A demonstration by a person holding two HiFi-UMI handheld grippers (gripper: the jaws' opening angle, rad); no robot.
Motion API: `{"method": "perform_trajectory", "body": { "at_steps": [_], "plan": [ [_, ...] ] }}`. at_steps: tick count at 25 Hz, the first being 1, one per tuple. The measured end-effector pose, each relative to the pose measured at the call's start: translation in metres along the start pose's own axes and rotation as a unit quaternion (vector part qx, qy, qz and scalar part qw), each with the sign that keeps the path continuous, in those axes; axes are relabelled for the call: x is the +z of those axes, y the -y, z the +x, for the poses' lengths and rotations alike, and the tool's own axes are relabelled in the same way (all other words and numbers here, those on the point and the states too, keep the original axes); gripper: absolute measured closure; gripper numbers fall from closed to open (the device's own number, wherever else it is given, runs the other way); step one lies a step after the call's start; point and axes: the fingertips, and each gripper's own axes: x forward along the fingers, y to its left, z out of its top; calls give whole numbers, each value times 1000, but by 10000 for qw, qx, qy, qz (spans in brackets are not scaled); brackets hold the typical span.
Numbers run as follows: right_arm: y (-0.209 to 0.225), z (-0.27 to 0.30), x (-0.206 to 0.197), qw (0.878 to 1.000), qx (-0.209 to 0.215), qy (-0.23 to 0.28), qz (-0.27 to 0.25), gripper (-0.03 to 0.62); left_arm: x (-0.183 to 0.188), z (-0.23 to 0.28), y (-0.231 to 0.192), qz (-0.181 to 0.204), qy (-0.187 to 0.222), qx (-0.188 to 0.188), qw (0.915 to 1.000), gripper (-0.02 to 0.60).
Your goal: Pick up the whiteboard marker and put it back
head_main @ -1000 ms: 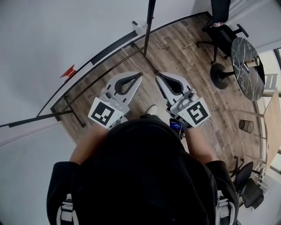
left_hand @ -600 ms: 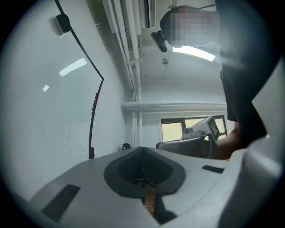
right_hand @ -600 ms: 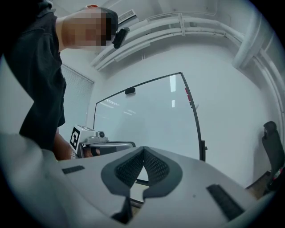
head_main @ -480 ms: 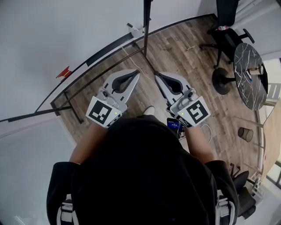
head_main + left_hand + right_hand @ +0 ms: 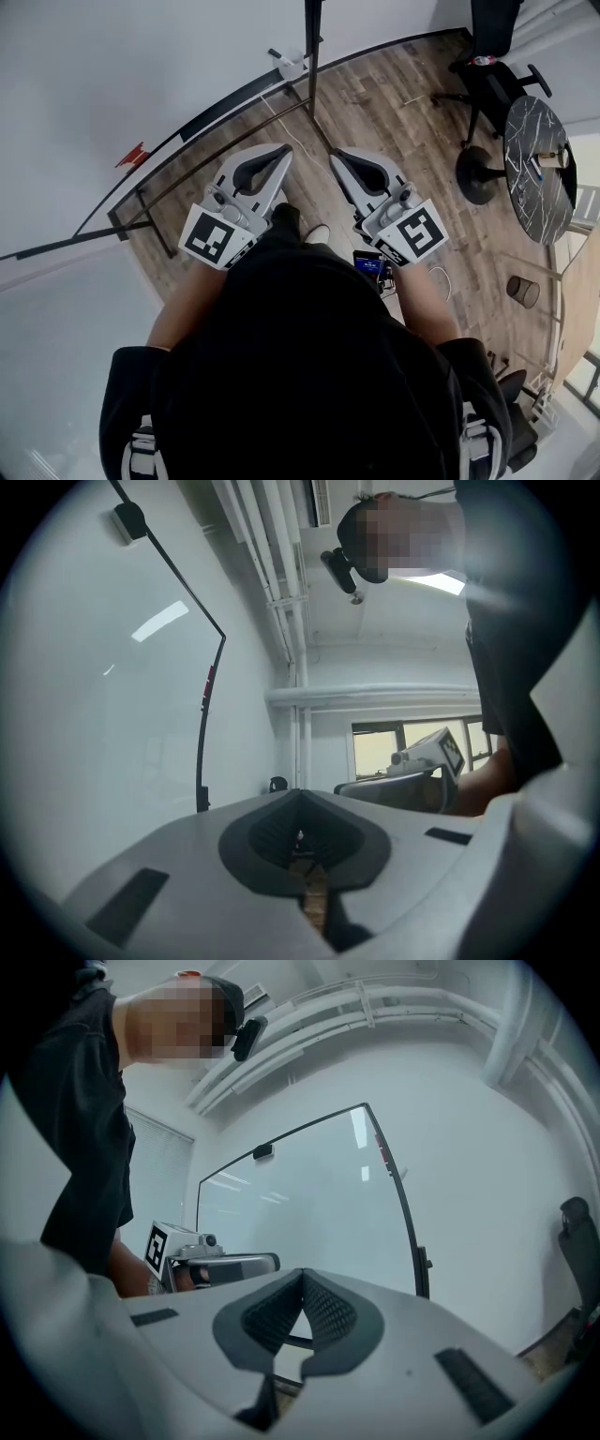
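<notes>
Grey left gripper and right gripper are hovering clenched, empty | marker possibly being red item on whiteboard edge, unsure | risk: reaching in unopened, knocking it off

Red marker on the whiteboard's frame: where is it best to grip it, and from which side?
Probably mid-barrel, coming level from the front. The marker looks slim and seems to run along the frame, so close across its width. Finer details are too small to tell.
</notes>
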Motion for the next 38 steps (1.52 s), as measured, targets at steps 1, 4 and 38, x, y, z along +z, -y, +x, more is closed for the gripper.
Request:
{"method": "perform_trajectory", "body": {
  "at_steps": [1, 4, 38],
  "plan": [
    [2, 5, 0, 10000, 16, -13, -13, 600, -1, 2, -5, -6, 11, 6, 10000, 578],
    [15, 17, 2, 10000, 29, -52, -46, 599, -2, 13, -22, -27, 53, 16, 10000, 578],
    [160, 212, -43, 9948, -383, -948, -38, 599, -35, 86, -233, -495, 183, -441, 9976, 578]
  ]
}}
